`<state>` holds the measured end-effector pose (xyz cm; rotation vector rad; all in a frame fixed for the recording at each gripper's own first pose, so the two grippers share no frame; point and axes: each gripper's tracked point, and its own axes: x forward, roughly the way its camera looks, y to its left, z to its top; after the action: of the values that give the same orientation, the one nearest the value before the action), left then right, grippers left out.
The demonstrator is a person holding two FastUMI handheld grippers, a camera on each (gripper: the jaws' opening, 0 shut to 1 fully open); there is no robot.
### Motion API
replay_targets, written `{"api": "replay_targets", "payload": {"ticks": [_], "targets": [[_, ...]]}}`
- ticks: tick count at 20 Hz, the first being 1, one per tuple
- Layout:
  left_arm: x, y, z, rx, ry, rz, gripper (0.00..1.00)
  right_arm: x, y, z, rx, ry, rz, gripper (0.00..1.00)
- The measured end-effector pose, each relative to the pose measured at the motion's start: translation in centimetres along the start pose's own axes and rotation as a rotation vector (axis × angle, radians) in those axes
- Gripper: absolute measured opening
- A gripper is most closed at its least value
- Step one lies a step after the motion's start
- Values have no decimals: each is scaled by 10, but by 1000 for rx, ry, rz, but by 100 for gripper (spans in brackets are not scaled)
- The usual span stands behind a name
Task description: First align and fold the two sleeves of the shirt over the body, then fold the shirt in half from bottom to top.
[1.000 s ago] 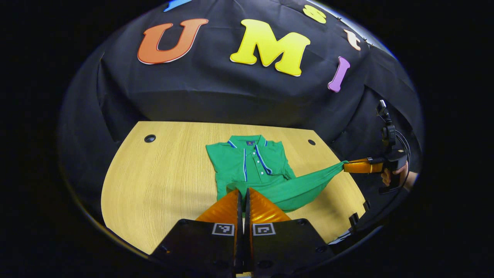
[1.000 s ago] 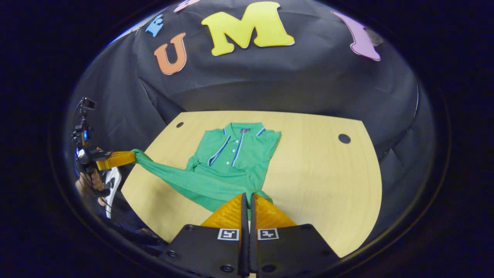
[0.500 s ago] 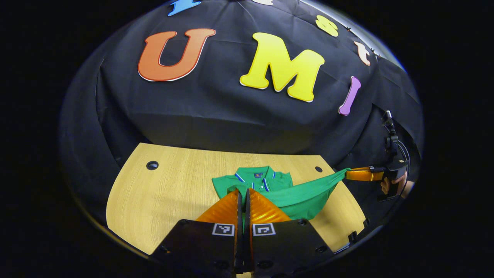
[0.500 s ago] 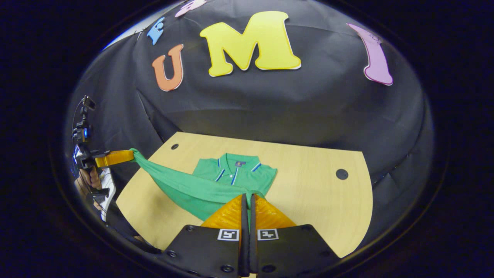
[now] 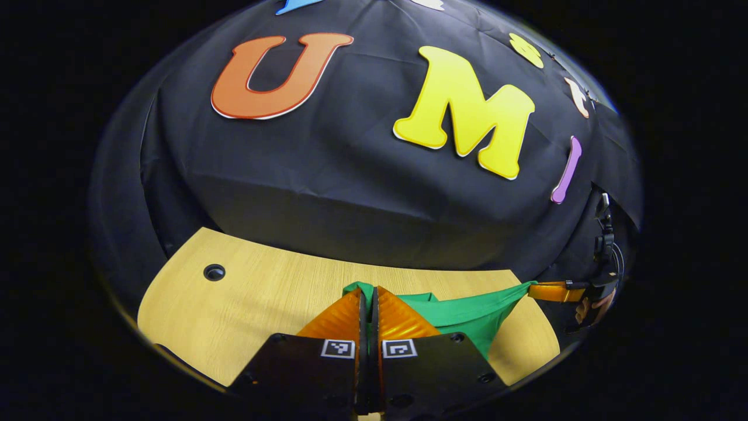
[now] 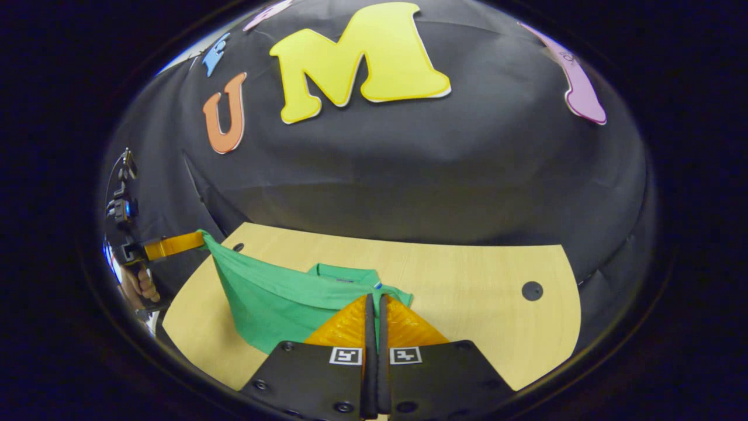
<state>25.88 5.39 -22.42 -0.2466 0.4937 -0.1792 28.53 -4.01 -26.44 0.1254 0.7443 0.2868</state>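
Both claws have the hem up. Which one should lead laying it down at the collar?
Right, marginally: the right claw already hangs beside the green polo shirt's collar, while the left claw holds its corner beyond the wooden table edge.

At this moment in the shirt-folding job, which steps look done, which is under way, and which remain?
Done: cannot confirm the sleeve folds, since the raised hem hides the body. In hand: the left gripper and right gripper each pinch a bottom corner of the green shirt, carrying it toward the collar. Left: lay the hem down on the table and release.

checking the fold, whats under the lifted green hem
Under the raised hem, the collar peeks out above the wooden table. The shirt's buttoned front is covered.
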Motion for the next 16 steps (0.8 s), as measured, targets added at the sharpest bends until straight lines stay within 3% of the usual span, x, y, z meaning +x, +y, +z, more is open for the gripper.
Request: {"api": "replay_targets", "payload": {"ticks": [6,7,10,15,16], "targets": [[72,42,-38,24,24,110,4,81,-25,-28,6,23,-30,2],[83,47,-46,23,28,121,0,93,-27,-34,3,32,-29,2],[116,67,-81,53,82,167,4,132,-40,-53,-8,51,-60,2],[136,73,-119,102,171,201,7,152,-46,-64,-23,64,-111,0],[138,70,-118,108,175,195,9,153,-46,-65,-24,64,-114,4]]}}
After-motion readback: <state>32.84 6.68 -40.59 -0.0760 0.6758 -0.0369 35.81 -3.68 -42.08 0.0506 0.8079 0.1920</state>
